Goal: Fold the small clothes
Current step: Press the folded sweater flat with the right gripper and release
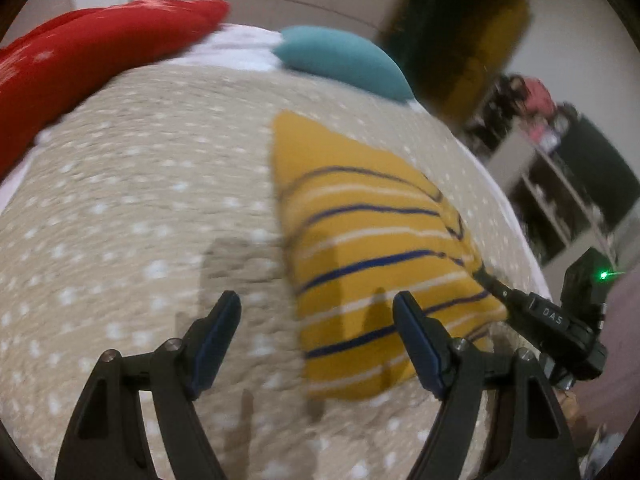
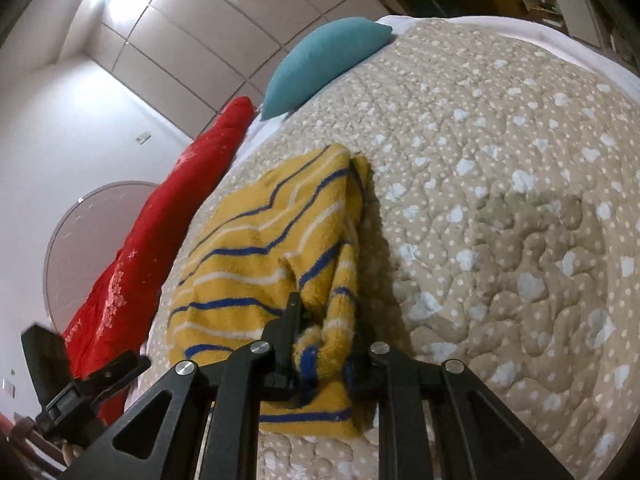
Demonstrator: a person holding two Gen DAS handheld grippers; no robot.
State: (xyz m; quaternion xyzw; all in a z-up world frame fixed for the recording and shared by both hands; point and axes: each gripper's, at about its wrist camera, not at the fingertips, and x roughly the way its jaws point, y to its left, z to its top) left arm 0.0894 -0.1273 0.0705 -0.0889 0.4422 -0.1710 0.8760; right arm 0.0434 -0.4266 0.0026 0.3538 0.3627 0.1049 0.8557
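Note:
A small yellow garment [image 1: 372,264] with blue and white stripes lies on the beige dotted quilt [image 1: 140,200]. My left gripper [image 1: 316,320] is open and empty, hovering over the garment's near left edge. My right gripper [image 2: 320,320] is shut on a bunched edge of the garment [image 2: 260,252] and lifts that side off the quilt [image 2: 500,200]. The right gripper also shows in the left wrist view [image 1: 492,280], pinching the garment's right corner.
A red cushion [image 1: 80,64] and a teal pillow [image 1: 344,60] lie at the bed's far end; both also show in the right wrist view, the red cushion [image 2: 160,232] and the teal pillow [image 2: 320,60]. Shelves [image 1: 560,184] stand beyond the bed's right side.

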